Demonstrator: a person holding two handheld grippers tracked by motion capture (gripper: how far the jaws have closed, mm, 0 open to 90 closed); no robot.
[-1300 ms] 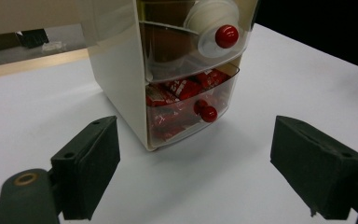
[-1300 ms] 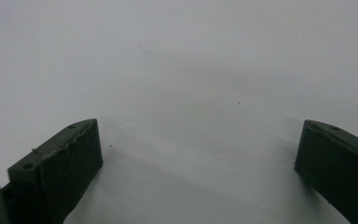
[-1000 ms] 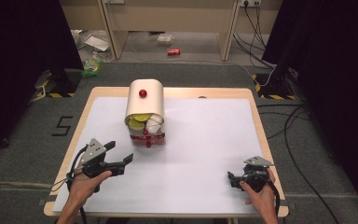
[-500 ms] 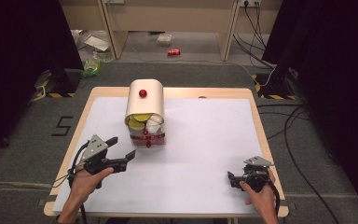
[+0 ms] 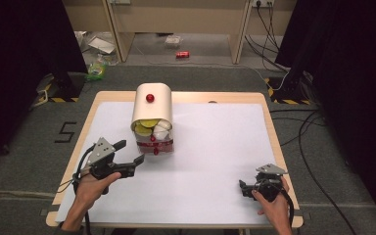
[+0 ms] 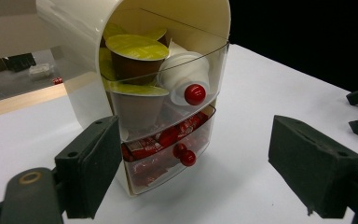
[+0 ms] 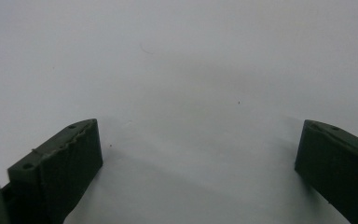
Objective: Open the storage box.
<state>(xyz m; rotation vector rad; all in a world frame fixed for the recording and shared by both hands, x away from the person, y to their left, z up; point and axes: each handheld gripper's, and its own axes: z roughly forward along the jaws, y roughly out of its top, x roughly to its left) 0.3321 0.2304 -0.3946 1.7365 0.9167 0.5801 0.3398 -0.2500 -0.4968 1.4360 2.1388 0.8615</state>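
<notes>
Left tool (image 5: 129, 156) released, jaws wide apart, aimed at the capsule dispenser (image 5: 152, 117) from just in front of it, not touching. Dispenser upright on the white tabletop (image 5: 215, 147), left of centre; upper drawer holds capsules, lower drawer red packets. Right tool (image 5: 247, 188) released, low over bare tabletop near the right edge.

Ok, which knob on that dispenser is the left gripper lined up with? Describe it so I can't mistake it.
On the white table stands a cream arched dispenser with two clear drawers. The lower drawer, full of red packets, has a small red knob low on its front. The upper drawer's knob sits higher, in front of the coffee pods.
</notes>
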